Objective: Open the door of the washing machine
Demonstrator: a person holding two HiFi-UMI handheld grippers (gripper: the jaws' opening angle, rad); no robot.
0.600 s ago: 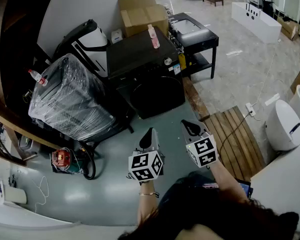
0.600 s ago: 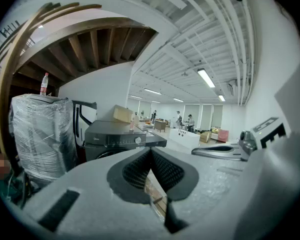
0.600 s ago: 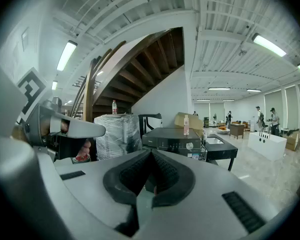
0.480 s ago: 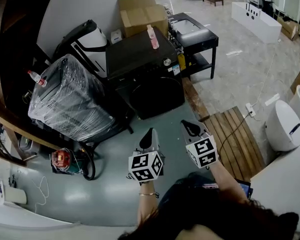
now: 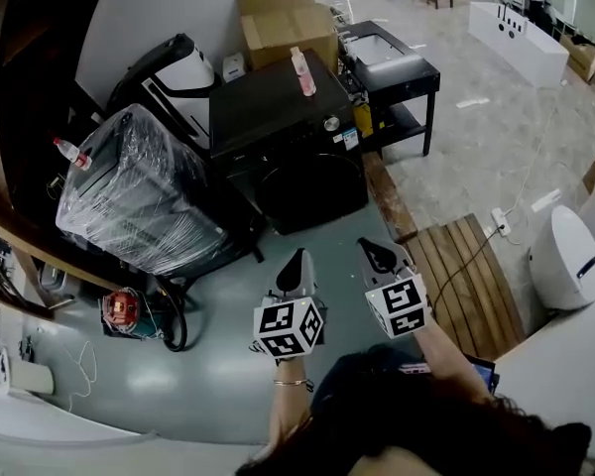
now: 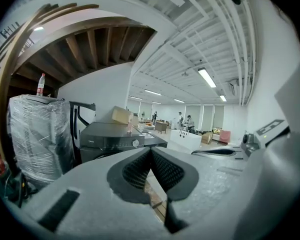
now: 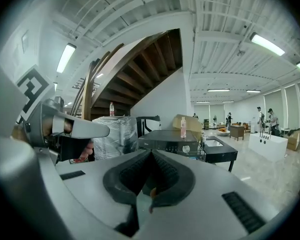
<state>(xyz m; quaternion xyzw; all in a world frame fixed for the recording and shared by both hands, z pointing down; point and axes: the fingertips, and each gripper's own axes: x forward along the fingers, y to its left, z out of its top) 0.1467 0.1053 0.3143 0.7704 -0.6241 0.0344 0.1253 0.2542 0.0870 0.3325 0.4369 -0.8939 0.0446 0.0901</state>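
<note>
The black front-loading washing machine stands against the wall ahead, its round door closed. It also shows in the left gripper view and in the right gripper view. Both grippers hover side by side over the grey floor, well short of the machine and pointing toward it. My left gripper is shut with nothing between its jaws, which meet at the tip. My right gripper is shut and empty too.
A pink bottle stands on the machine's top. A plastic-wrapped appliance sits to its left, a cardboard box behind, a black table to its right. A wooden pallet and a cable lie at the right.
The head view has shifted slightly. Both grippers hold the same place and stay shut.
</note>
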